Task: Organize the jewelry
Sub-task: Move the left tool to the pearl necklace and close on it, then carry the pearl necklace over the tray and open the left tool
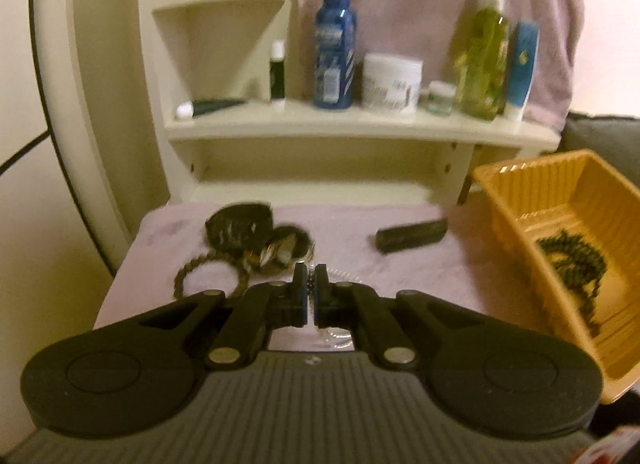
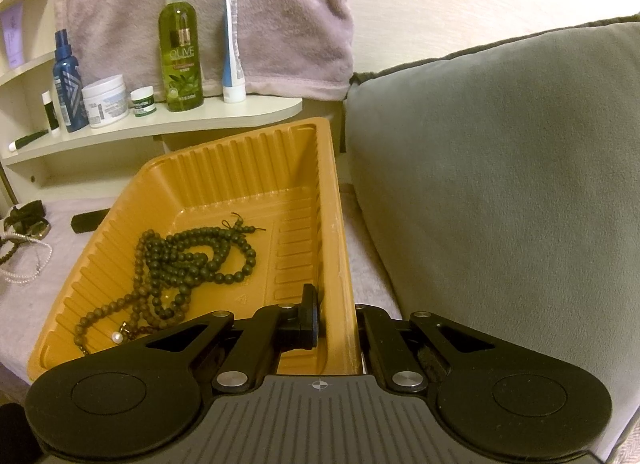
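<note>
My left gripper is shut on a pale bead chain that hangs between and below its fingers over the lilac cloth. Just beyond lie a braided bracelet, metal bangles and dark pouches. My right gripper is shut on the near right wall of the orange tray. Dark bead necklaces lie inside the tray, which also shows at the right of the left wrist view. A pearl strand lies on the cloth at far left.
A cream shelf behind holds a blue bottle, a white jar, a green olive bottle and tubes. A dark bar lies on the cloth. A grey cushion stands right of the tray.
</note>
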{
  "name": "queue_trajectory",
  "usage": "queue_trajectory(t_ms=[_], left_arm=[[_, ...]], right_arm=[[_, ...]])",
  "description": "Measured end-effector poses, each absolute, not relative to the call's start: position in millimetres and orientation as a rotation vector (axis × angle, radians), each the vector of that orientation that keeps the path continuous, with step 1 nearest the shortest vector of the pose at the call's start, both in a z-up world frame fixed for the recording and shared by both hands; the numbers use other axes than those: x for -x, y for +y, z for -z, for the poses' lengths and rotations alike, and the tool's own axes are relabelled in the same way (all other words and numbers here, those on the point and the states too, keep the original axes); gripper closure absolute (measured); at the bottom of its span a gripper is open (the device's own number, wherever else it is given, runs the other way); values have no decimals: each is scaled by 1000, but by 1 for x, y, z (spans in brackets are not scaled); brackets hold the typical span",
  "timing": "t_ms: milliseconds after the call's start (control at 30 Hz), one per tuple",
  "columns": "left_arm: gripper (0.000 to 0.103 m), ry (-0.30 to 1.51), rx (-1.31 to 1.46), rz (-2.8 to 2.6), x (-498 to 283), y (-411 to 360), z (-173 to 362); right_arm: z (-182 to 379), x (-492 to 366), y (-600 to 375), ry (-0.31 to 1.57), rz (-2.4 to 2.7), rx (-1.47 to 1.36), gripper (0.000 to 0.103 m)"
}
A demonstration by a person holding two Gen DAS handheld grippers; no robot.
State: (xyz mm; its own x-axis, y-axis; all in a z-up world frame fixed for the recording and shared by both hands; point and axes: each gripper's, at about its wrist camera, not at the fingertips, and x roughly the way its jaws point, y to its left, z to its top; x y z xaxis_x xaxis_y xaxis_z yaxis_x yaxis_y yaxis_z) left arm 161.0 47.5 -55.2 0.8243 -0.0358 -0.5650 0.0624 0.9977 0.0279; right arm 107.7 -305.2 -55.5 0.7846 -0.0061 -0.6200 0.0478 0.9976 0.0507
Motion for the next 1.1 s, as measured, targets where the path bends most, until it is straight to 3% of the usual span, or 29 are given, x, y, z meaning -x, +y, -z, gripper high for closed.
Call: queue_trajectory(t_ms=[600, 1100], left_arm=[[101, 481, 14, 259, -167, 16, -19], [101, 507, -1, 483, -157, -71, -25]], right_arm=[[54, -107, -305, 663, 30, -75, 99], [55, -106, -307, 655, 27, -97, 100]])
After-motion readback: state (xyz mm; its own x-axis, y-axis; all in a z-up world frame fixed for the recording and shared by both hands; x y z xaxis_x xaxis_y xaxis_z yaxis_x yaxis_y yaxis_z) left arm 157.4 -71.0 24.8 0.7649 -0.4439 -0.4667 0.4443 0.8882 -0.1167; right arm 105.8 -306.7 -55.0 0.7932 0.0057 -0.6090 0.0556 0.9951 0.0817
